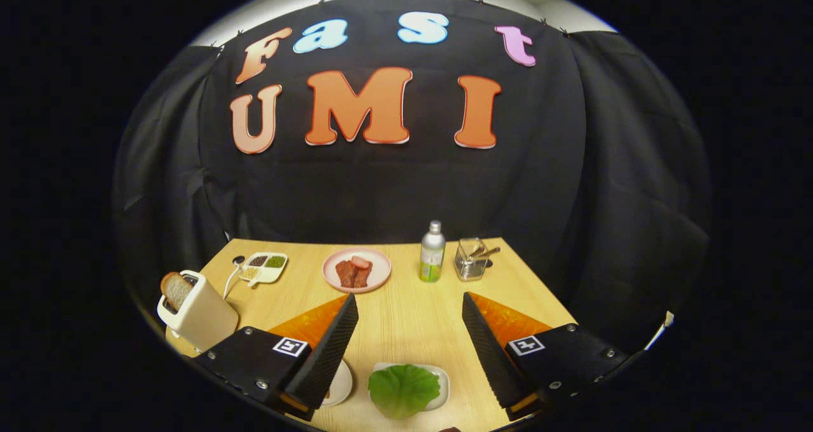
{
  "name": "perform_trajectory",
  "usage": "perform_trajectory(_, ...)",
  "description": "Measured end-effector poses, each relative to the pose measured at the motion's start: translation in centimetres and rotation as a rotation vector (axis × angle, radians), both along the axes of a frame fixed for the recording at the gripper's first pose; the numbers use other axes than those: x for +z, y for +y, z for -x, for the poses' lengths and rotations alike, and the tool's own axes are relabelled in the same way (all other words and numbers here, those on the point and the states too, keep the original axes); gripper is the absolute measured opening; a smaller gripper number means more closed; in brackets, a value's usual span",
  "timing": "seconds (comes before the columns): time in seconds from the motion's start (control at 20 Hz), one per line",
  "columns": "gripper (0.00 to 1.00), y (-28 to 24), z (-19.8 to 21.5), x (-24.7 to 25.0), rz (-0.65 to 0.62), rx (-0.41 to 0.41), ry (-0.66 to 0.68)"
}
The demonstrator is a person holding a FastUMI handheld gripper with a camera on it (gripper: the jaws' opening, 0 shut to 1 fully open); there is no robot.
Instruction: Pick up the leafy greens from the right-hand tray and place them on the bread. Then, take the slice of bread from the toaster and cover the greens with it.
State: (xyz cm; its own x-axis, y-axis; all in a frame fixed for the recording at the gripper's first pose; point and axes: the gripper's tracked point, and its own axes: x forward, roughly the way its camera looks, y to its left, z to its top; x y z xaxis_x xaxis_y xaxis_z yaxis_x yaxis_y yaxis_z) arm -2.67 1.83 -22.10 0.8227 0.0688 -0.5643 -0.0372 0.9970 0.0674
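Observation:
My gripper [409, 308] is open, its two black ribbed fingers spread wide above the wooden table [406, 321] with nothing between them. A green leafy piece [403, 389] lies on a small white tray [441, 381] below and between the fingers, close to the table's near edge. Part of a white plate [340, 384] peeks out from under the left finger; what is on it is hidden. A white toaster [198, 311] stands at the table's left edge with a slice of bread [175, 289] sticking up from its slot.
Beyond the fingers sit a pink plate with reddish meat slices [356, 270], a white divided dish of condiments [265, 267], a silver and green bottle [432, 253] and a clear holder with utensils [471, 260]. A white cord [231, 278] runs from the toaster.

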Motion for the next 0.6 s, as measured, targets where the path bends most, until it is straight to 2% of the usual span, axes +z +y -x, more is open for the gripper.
perform_trajectory(0.6,0.98,1.9,6.2,-14.6,0.029,0.098,0.428)
